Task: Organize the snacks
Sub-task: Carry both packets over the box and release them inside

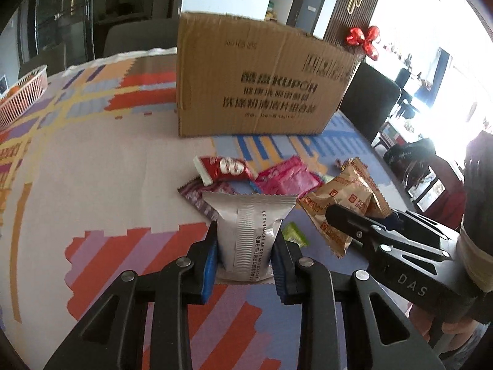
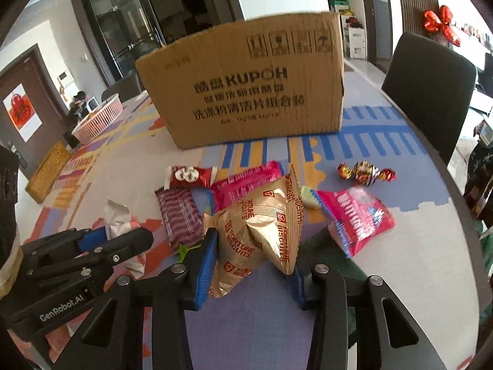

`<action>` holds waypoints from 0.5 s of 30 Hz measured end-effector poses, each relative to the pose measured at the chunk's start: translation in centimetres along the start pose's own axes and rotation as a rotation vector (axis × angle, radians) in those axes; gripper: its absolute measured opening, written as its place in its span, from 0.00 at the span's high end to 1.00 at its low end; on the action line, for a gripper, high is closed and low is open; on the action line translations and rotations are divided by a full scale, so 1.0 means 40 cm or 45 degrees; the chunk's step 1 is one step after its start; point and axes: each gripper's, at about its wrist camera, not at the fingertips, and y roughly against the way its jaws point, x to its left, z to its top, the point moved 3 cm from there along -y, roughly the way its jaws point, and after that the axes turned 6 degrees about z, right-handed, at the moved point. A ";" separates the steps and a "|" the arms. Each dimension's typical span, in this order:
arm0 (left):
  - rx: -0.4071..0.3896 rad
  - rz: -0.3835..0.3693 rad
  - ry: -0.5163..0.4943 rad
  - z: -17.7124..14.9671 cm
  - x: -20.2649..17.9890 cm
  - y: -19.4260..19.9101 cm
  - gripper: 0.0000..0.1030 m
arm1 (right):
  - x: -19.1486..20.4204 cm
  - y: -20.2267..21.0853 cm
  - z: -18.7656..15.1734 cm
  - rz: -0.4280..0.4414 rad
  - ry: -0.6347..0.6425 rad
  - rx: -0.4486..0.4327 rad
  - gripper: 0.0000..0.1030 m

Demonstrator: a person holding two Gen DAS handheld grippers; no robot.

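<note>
Left claw [image 1: 245, 254] is clamped tight on a silver snack packet [image 1: 246, 228], bottom centre of the left wrist view, blue pads squeezing both sides. Right claw [image 2: 251, 266] has closed in on a gold fortune biscuits bag [image 2: 262, 231], bottom centre of its own view, pads pressing the crinkled foil. The rest of the snacks are scattered mid-frame on the patterned desk [image 2: 416, 246]: a red packet [image 2: 191, 177], a pink packet [image 2: 246, 182], a maroon striped bar [image 2: 180, 215] and foil-wrapped candy [image 2: 365, 171]. Behind them, upper centre, stands a cardboard box [image 2: 246, 92]. A pink basket [image 2: 98, 120] is far left.
</note>
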 end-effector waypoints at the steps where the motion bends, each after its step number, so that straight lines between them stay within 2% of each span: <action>1: -0.010 0.000 0.000 0.008 -0.003 0.009 0.70 | 0.001 0.008 0.006 0.003 0.002 -0.011 0.59; 15: -0.187 0.016 0.000 0.157 -0.033 0.118 0.70 | 0.026 0.124 0.140 0.011 0.074 -0.201 0.59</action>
